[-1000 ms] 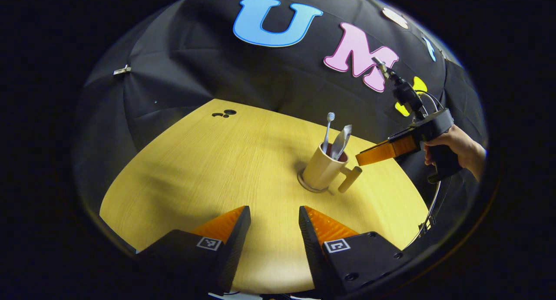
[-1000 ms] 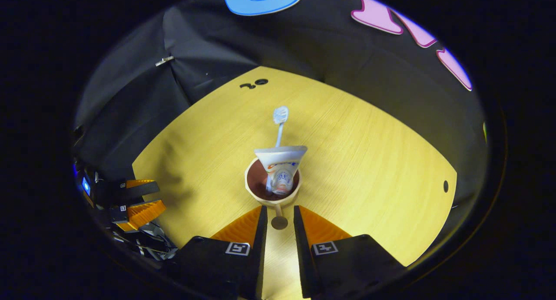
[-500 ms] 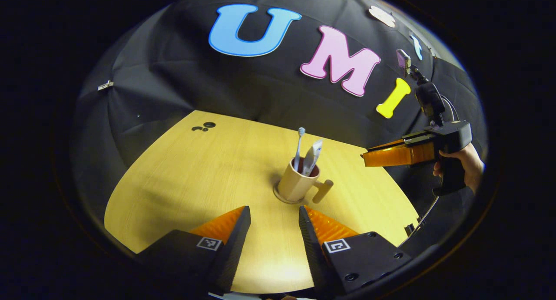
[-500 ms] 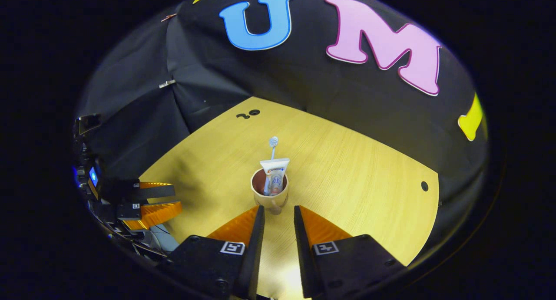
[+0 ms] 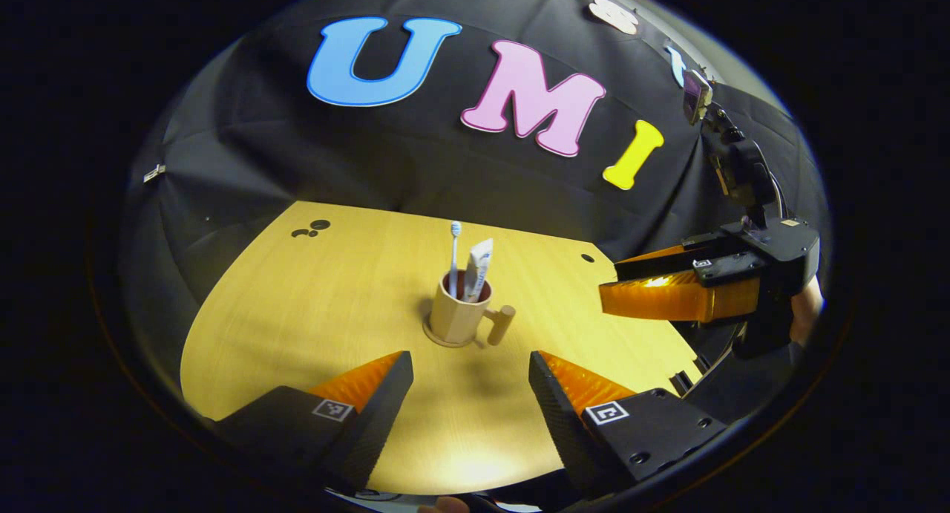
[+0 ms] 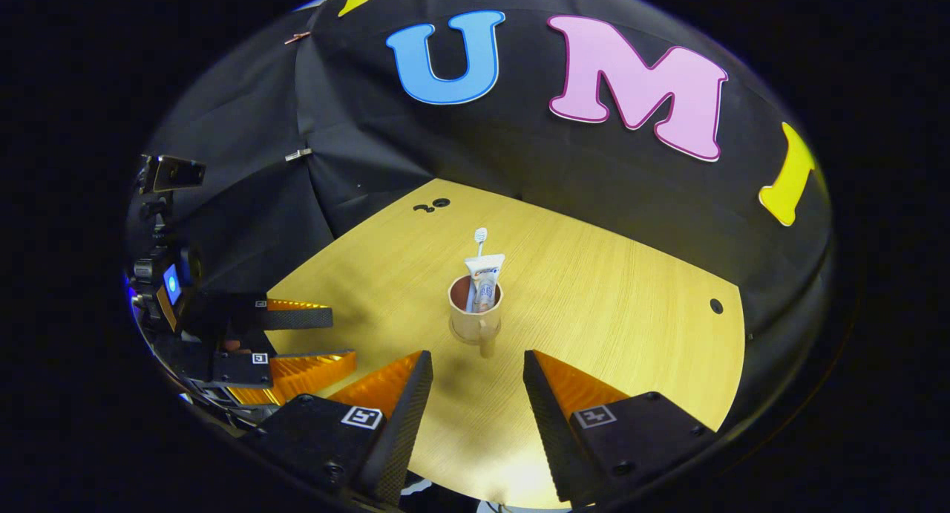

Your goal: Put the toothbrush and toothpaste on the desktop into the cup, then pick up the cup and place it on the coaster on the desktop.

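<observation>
A tan cup (image 5: 454,316) (image 6: 475,318) with a peg handle stands upright on a round coaster (image 5: 445,340) in the middle of the wooden table. A white toothbrush (image 5: 454,253) (image 6: 479,240) and a toothpaste tube (image 5: 478,264) (image 6: 485,279) stand inside it. My left gripper (image 5: 469,385) is open near the table's front edge, well short of the cup, with nothing between its fingers. My right gripper (image 6: 475,383) is open too, a short way back from the cup's handle. In the left gripper view the right gripper (image 5: 672,290) hovers at the right. The left gripper (image 6: 297,342) sits at the left of the right gripper view.
The wooden table (image 5: 312,305) (image 6: 616,305) has small dark holes near its far corner (image 5: 312,229) (image 6: 432,204) and one near its right edge (image 6: 715,305). Black cloth walls close in behind and at the sides.
My right gripper let go of the cup's handle, backed away and opened wider. My left gripper also drew back from the cup and opened a little. The cup stays on the coaster.
</observation>
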